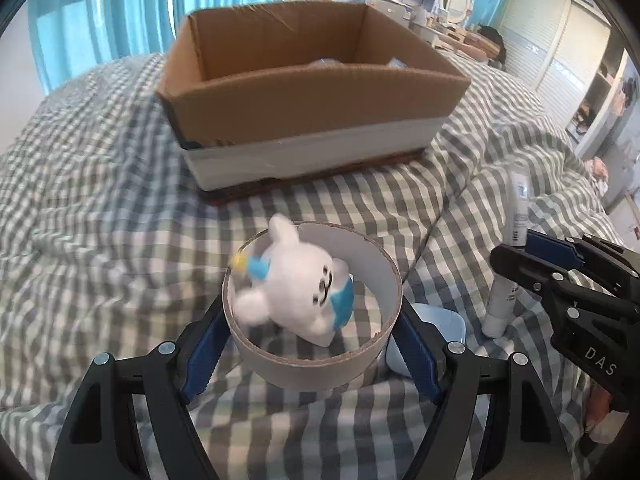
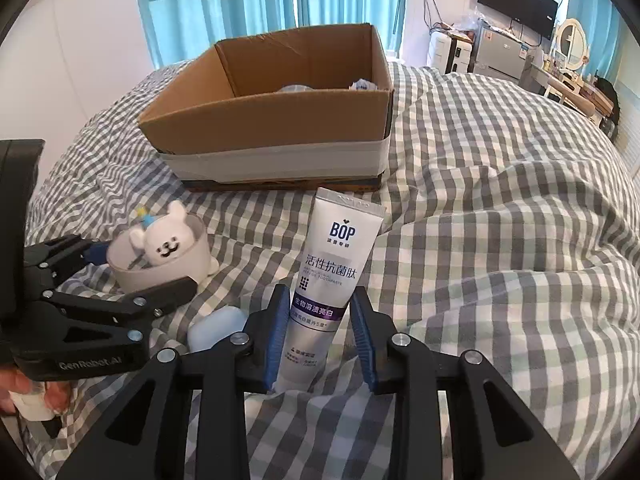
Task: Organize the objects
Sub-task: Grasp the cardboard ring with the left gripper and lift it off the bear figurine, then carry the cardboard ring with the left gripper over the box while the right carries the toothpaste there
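Left gripper (image 1: 312,354) clamps one white cardboard ring (image 1: 312,356) from both sides, blue pads (image 1: 202,360) pressed on its outer wall, ring lifted off the bed. One white plush bear (image 1: 294,292) with blue patches sits inside the ring, tilted, head toward the box. One pale blue case (image 1: 440,326) lies on the bedspread just beside the ring, partly hidden behind the gripper's right finger.

Right gripper (image 2: 320,332) is closed on one white toothpaste tube (image 2: 332,276), pads gripping its lower half, crimped end up, cap end down and hidden behind the bedding. Tube stands near upright, near the middle of the bed, in front of the box's near right corner. In the left wrist view the same tube (image 1: 510,256) shows at the right edge, held by the right gripper (image 1: 520,256).

One open cardboard box (image 2: 276,120) with a white band around its base sits on the checked bedspread (image 2: 500,240) toward the far edge of the bed, well apart from both grippers. Inside, two items peek over the wall, too hidden to identify. A hand shows at the lower left of the right wrist view, holding the left gripper (image 2: 148,280).
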The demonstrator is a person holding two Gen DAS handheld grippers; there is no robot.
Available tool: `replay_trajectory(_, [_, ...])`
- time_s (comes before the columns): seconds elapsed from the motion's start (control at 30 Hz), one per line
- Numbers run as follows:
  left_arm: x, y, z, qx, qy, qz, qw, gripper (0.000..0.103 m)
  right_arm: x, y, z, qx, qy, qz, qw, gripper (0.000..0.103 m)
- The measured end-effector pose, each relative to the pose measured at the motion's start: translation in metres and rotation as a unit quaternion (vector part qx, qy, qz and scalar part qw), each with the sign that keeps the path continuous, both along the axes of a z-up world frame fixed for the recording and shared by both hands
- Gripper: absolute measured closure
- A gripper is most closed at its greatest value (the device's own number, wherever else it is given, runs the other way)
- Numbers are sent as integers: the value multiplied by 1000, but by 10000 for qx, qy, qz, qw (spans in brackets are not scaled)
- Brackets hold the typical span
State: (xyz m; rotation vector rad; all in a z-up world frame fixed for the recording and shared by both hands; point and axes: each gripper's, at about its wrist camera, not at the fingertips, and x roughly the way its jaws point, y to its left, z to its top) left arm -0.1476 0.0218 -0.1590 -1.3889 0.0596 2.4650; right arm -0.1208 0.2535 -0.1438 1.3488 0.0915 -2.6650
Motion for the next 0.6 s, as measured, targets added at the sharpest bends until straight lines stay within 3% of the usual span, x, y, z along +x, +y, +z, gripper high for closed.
replay_trajectory(0.1, [-8, -8, 10, -9, 16, 98, 9999, 23, 5, -4, 6, 38, 114, -7, 9999, 75])
replay_trajectory(0.6, [27, -26, 71, 25, 604, 376, 9975, 23, 35, -24, 49, -172, 649, 18, 9977, 76])
